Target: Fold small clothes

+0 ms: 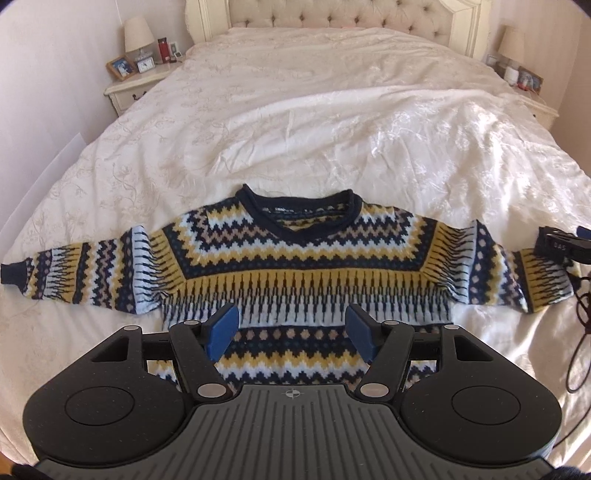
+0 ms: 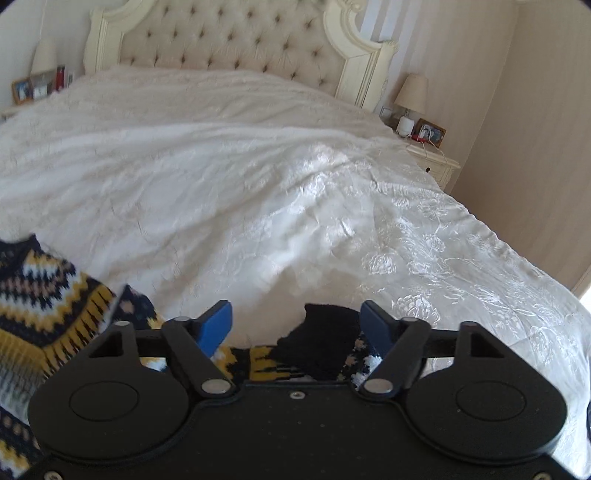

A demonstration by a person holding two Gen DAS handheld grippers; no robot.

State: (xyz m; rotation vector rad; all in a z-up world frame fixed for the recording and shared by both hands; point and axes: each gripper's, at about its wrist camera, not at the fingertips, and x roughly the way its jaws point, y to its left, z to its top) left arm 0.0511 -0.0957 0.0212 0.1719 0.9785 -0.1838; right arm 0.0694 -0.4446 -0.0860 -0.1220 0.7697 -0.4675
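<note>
A small knitted sweater [image 1: 295, 254] in navy, yellow, pale blue and tan zigzags lies flat on the white bedspread [image 1: 295, 129], neck away from me, both sleeves spread sideways. My left gripper [image 1: 291, 332] hovers open over the sweater's lower body, nothing between its blue pads. In the left wrist view the right gripper's black body [image 1: 561, 245] sits at the far end of the right sleeve. My right gripper [image 2: 297, 328] is open, straddling the sleeve's navy cuff [image 2: 325, 343], which lies between the blue fingers. The sweater's shoulder [image 2: 44, 306] shows at the left.
A tufted cream headboard [image 1: 332, 14] stands at the far end of the bed. Nightstands with lamps and picture frames flank it, one on the left [image 1: 136, 74] and one on the right [image 2: 428, 147]. A black cable [image 1: 580, 314] hangs at the right edge.
</note>
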